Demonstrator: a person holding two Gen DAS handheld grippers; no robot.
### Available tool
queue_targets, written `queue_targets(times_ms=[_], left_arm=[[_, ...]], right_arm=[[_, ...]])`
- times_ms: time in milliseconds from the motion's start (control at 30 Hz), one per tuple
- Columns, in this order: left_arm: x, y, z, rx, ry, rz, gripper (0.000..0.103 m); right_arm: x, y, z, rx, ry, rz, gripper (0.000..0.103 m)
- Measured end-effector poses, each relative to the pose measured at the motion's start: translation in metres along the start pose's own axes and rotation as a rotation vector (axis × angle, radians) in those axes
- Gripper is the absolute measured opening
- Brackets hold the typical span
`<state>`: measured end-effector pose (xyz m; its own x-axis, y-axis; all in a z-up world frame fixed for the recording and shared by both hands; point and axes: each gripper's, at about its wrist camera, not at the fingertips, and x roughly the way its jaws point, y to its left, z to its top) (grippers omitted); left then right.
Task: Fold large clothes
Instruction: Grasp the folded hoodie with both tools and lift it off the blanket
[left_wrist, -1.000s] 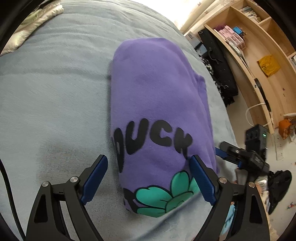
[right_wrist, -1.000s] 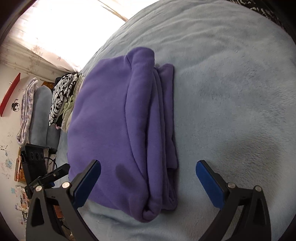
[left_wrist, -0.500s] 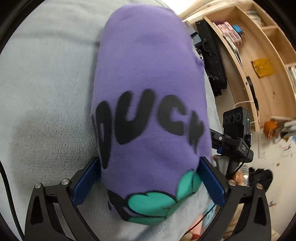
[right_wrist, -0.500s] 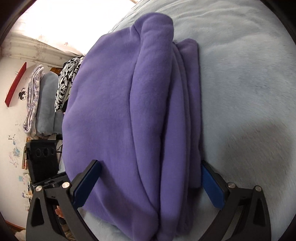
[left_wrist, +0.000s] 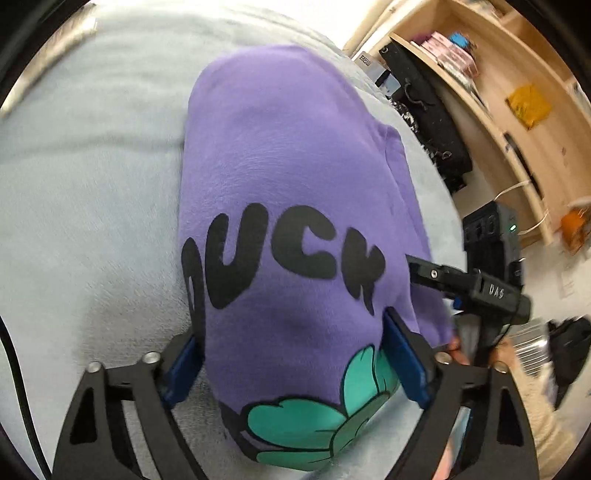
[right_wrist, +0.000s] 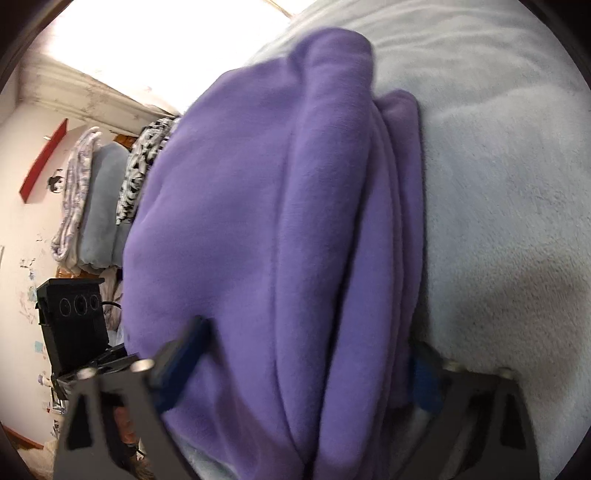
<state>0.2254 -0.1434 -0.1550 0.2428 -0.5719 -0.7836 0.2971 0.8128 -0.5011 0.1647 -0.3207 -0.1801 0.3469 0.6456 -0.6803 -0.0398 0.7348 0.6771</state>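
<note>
Closing around the two ends of one folded purple sweatshirt (left_wrist: 280, 206), both tools have just been narrowing their jaws with the bundle between them. Nearest the left camera, the left hand-held gripper (left_wrist: 291, 358) has its blue pads pressed into the sides of the printed end, where black letters and a teal flower show; a second ago those pads stood wide and short of the cloth. In the right view the right hand-held gripper (right_wrist: 295, 365) pinches the stacked layers at the other end, its near pad dug into the fleece and its far pad half hidden behind the folds, where before it was spread with the bundle lying ahead of it. I judge the folding itself finished, and this two-sided clamp reads as the start of lifting the bundle away.

The sweatshirt lies on a pale blue bed (left_wrist: 85, 206). Beyond it, counted: one wooden shelf unit (left_wrist: 517, 122) past the bed's edge in the left view, and one pile of other clothes (right_wrist: 96, 199) by the wall in the right view.
</note>
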Motion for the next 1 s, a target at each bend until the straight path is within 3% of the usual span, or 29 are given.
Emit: queue_targets(times_ms=[33,100,200,367,567,733,1000], left_arm=[[-0.001,-0.006,0.0,0.02,-0.013,0.022,0.08],[-0.004,-0.015,0.002,0.053,-0.033,0.054,0.076],[-0.01,-0.03,0.004,0.093,-0.068,0.088,0.074],[-0.04,-0.051,0.008,0.161,-0.154,0.128,0.073],[-0.082,-0.049,0.009,0.148,-0.228,0.137,0.073],[-0.151,0.009,-0.016,0.119,-0.292,0.134,0.073],[-0.241,0.068,0.005,0.11,-0.444,0.171,0.073]], right_arm=[[-0.002,0.001,-0.001,0.002,-0.012,0.015,0.068],[-0.007,0.003,-0.003,-0.01,-0.038,0.021,0.055],[-0.017,0.013,-0.008,-0.066,-0.099,0.0,0.048],[-0.027,0.039,-0.014,-0.14,-0.165,-0.028,0.046],[-0.037,0.076,-0.022,-0.191,-0.23,-0.012,0.046],[-0.032,0.122,-0.018,-0.249,-0.255,-0.004,0.046],[-0.004,0.221,0.009,-0.351,-0.326,0.054,0.046]])
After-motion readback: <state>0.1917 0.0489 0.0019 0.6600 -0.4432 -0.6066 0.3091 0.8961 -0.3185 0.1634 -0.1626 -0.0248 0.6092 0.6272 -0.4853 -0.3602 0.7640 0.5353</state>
